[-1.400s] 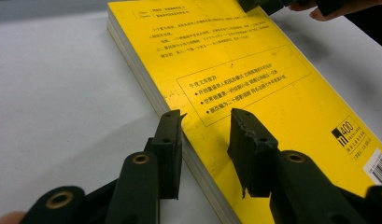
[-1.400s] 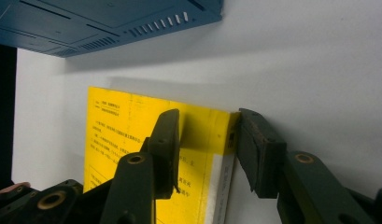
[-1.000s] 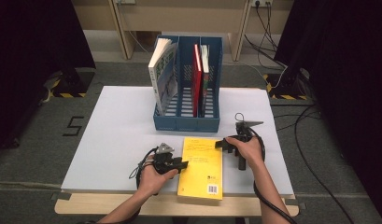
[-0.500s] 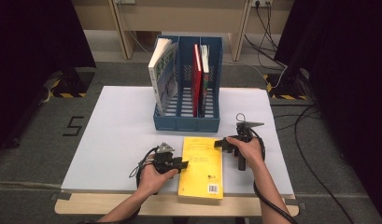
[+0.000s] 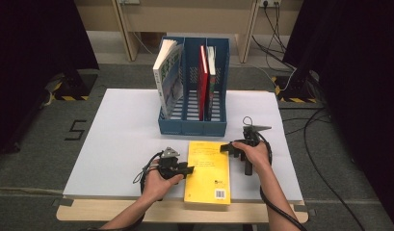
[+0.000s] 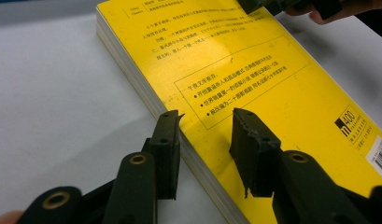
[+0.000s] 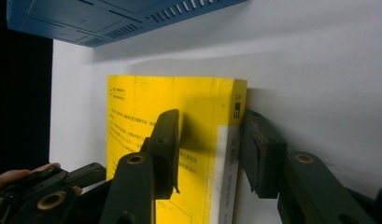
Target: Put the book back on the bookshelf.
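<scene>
Yellow book (image 5: pixel 207 171) lies flat on the surface (image 5: pixel 122 144), just in front of the blue rack (image 5: pixel 192 126). Your left gripper (image 6: pixel 205 128) and right gripper (image 7: pixel 209 140) both straddle its edges with fingers open, so squeeze evenly before lifting it.

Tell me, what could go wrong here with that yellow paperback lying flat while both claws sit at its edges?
Two risks, as guesses. The yellow paperback book lies flat on the white table, and each gripper's jaws straddle just an edge: the left gripper at the page side, the right gripper at the spine. Such shallow bites might slip. The book's near end also juts past the table edge, so a nudge could tip it off.
</scene>
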Demonstrator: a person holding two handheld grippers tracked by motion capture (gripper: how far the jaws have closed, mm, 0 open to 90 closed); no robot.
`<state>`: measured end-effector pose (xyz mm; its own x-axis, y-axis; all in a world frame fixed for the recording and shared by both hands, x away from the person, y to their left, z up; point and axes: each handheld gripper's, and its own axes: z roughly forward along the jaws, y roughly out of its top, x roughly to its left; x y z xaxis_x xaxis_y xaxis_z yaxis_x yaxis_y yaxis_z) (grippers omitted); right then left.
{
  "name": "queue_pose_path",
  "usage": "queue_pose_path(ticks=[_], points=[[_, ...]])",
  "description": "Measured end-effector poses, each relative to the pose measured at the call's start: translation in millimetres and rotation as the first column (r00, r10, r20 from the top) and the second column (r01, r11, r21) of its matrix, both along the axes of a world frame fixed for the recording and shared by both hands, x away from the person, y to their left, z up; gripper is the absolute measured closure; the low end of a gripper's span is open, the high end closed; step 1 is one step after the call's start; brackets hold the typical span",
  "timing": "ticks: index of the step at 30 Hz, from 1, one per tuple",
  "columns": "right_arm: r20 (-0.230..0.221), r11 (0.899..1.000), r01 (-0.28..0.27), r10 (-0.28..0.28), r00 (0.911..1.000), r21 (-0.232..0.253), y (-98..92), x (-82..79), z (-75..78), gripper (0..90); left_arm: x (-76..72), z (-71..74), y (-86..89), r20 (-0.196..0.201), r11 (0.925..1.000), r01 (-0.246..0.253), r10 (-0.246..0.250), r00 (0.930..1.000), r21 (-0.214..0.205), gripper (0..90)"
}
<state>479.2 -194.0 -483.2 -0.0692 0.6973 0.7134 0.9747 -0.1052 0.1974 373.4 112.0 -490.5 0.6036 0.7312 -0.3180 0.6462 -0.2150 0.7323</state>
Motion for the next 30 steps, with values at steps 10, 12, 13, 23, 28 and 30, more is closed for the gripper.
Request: queue_pose_path(ticks=[10, 12, 13, 23, 28, 30], points=[[-0.018, 0.999, 0.028, -0.027, 0.9995, 0.024, -2.5, 0.3, -2.8, 66.1, -0.2, -0.1, 0.1, 0.003, 1.0, 0.0, 0.0, 1.0, 0.0, 62.0], [-0.02, 0.999, 0.03, -0.029, 0.9994, 0.027, -2.8, 0.5, -3.2, 66.4, -0.2, -0.1, 0.1, 0.003, 1.0, 0.0, 0.0, 1.0, 0.0, 62.0], [-0.028, 0.999, 0.034, -0.033, 0.9991, 0.029, -2.6, 0.4, -2.8, 66.5, -0.3, -0.1, 0.2, 0.002, 1.0, 0.0, 0.0, 1.0, 0.0, 62.0], [-0.015, 0.999, 0.013, -0.013, 0.9998, 0.031, -3.3, 1.7, 3.3, 67.2, -0.5, 0.1, 1.6, 0.005, 1.0, 0.004, -0.004, 1.0, 0.005, 62.0], [-0.023, 1.0, 0.019, -0.019, 0.9996, 0.02, -1.5, 2.4, -0.7, 65.3, -0.2, 0.0, 1.3, 0.005, 1.0, 0.004, -0.004, 1.0, 0.002, 62.1], [-0.027, 0.999, 0.02, -0.019, 0.9994, 0.028, -1.6, 3.0, -2.3, 64.8, -0.1, 0.0, 1.5, 0.004, 1.0, 0.006, -0.007, 1.0, 0.004, 62.2]])
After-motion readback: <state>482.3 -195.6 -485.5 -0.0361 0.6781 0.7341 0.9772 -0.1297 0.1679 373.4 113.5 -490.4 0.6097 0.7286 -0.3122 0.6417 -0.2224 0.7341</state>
